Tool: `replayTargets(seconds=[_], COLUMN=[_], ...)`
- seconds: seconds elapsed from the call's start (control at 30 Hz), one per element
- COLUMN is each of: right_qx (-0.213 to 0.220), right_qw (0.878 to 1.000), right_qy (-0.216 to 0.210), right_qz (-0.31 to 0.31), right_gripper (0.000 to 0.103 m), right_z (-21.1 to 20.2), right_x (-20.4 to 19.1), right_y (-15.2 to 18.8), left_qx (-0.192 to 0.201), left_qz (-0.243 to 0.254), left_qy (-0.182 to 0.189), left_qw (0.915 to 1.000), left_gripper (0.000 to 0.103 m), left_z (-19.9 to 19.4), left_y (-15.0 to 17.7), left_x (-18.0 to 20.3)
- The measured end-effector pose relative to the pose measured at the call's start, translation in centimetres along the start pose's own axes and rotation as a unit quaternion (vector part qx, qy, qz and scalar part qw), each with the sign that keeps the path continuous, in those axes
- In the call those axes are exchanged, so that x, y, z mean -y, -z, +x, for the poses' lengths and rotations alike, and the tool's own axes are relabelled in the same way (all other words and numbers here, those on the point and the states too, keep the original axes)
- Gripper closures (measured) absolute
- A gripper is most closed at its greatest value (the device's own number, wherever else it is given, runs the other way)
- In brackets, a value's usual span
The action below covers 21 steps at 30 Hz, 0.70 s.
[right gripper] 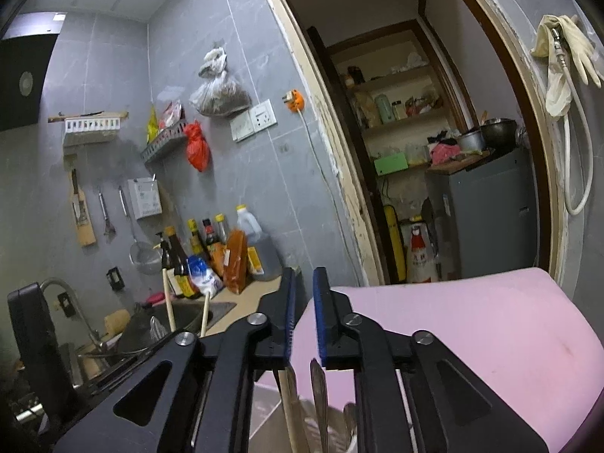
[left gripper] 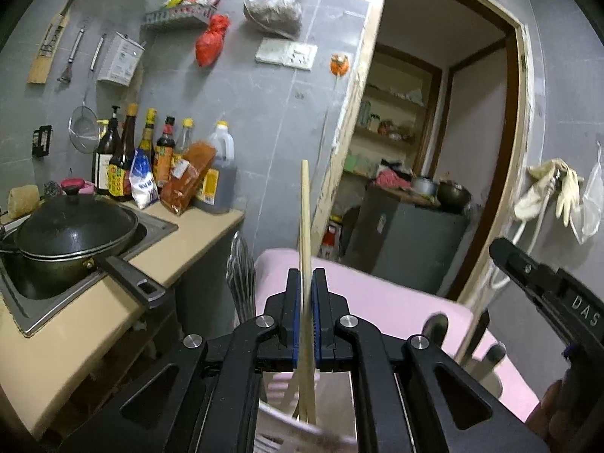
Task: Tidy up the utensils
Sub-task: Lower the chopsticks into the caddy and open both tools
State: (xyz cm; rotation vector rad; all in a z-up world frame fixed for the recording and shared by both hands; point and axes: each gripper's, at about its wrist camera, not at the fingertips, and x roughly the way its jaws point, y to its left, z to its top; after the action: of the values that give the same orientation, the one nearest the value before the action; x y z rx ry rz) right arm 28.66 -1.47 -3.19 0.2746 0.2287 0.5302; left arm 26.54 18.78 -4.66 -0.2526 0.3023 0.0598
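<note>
Your left gripper (left gripper: 306,283) jaws clamp upright chopstick (left gripper: 305,204); your right gripper (right gripper: 303,283) jaws narrowly parted, holding nothing, over pink table (right gripper: 453,313).

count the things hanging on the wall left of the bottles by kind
wooden brush: 1
metal utensils: 2
strainer: 1
total: 4
</note>
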Motion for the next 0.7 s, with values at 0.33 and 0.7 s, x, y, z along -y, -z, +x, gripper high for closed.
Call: replayTargets(seconds=[0.33,0.7], right_qx=[-0.001,-0.009], right_qw=[1.0,0.999], right_qy=[0.0,0.038], right_qz=[0.0,-0.015], right_gripper=[0.047,0.016], right_z=[-3.5,-8.9], right_x=[0.7,4.7], right_y=[-2.8,-5.6], left_qx=[-0.035,-0.025], left_qz=[0.002,0.003], left_qy=[0.014,0.022], left_qw=[0.9993,0.9994], left_gripper=[0.061,0.01], left_z=[-2.4,-5.9], left_y=[-1.4,-3.3], left_x=[1.4,5.9])
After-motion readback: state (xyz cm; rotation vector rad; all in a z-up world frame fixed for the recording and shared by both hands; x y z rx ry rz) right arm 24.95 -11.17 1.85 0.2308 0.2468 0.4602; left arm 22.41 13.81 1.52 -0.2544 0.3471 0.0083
